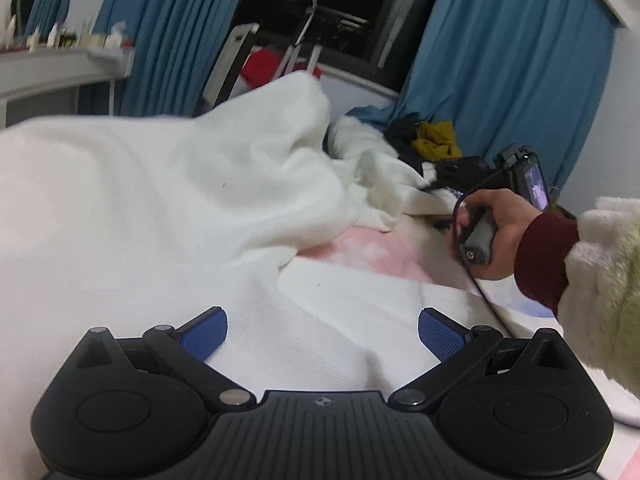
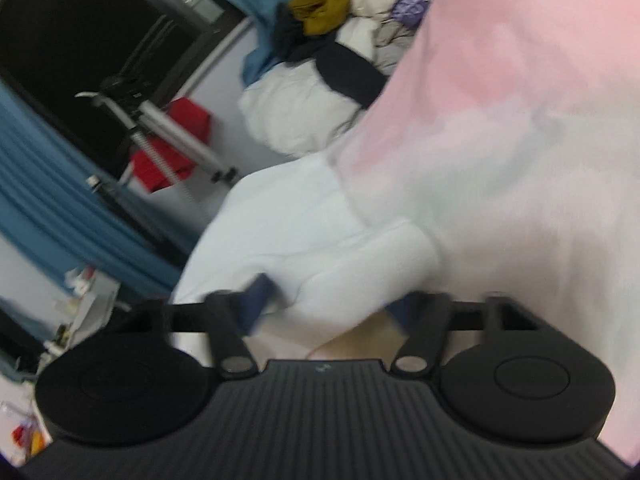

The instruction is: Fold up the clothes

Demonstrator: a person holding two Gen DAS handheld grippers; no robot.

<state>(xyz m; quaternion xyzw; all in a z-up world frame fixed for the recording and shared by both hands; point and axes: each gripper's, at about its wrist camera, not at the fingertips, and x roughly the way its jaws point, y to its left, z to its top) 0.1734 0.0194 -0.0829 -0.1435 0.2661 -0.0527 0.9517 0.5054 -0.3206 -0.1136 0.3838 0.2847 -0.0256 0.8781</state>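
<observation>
A large white garment (image 1: 160, 184) lies rumpled across the bed, one part raised in a hump toward the window. My left gripper (image 1: 323, 334) hovers open just above its near part, blue pads wide apart with nothing between them. At the right, a hand (image 1: 500, 236) in a dark red cuff and fluffy cream sleeve holds my right gripper (image 1: 434, 192) at the garment's far edge. In the blurred right wrist view, the right gripper (image 2: 328, 306) has a fold of the white garment (image 2: 320, 240) bunched between its blue pads, which stand narrow and press on it.
A pink and white bedsheet (image 1: 360, 252) lies under the garment. A pile of other clothes, mustard (image 1: 436, 138) and dark, sits at the back by the blue curtains (image 1: 500, 60). A metal rack (image 2: 176, 136) with red cloth stands by the dark window. A shelf (image 1: 60, 60) is at far left.
</observation>
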